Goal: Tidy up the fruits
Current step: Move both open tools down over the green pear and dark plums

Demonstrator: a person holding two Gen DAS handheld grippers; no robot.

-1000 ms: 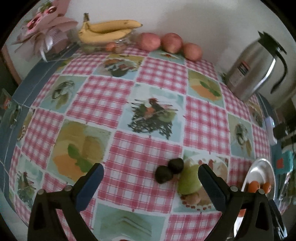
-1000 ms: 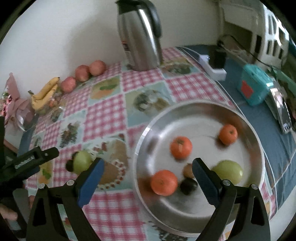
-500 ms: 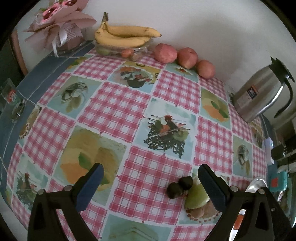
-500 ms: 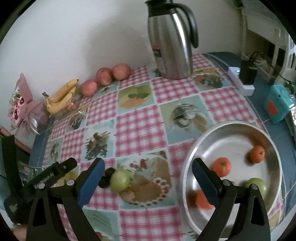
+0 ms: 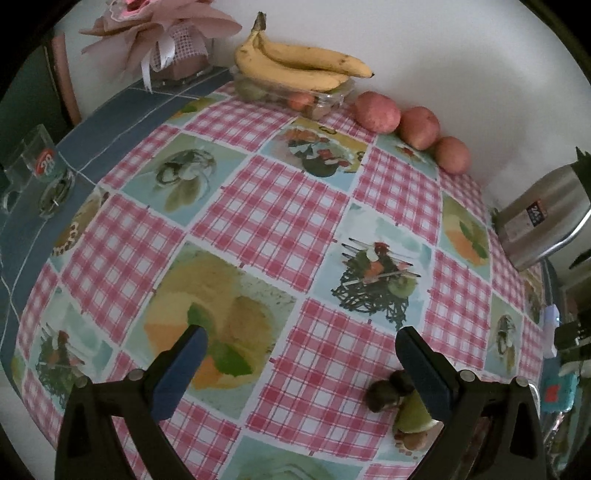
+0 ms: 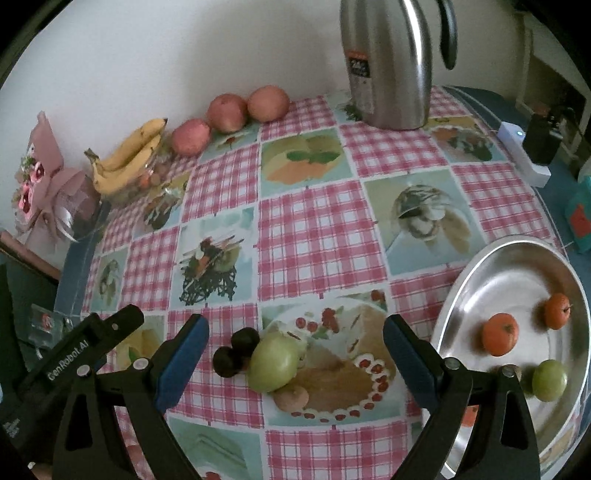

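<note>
Fruits lie in two lots: a green fruit, two dark plum-like fruits touching it on its left and a small brownish fruit just below it sit loose on the table, while two orange fruits and another green fruit rest in the steel bowl at the right edge.

The step in hand looks like fetching the next loose fruit for the bowl. The right claw hangs spread wide and empty, with the green fruit between its blue fingers but not touched. The next move probably calls for lowering over that fruit and pinching it gently at its widest part, since it is round, smooth and could roll into the plums. The left claw is likewise released and holds nothing, aimed at bare cloth with the dark fruits beside its right finger.

The table wears a red-checked cloth with printed food panels. Along the white wall stand bananas on a clear tub, three red apples, a steel thermos jug and a pink bouquet.
</note>
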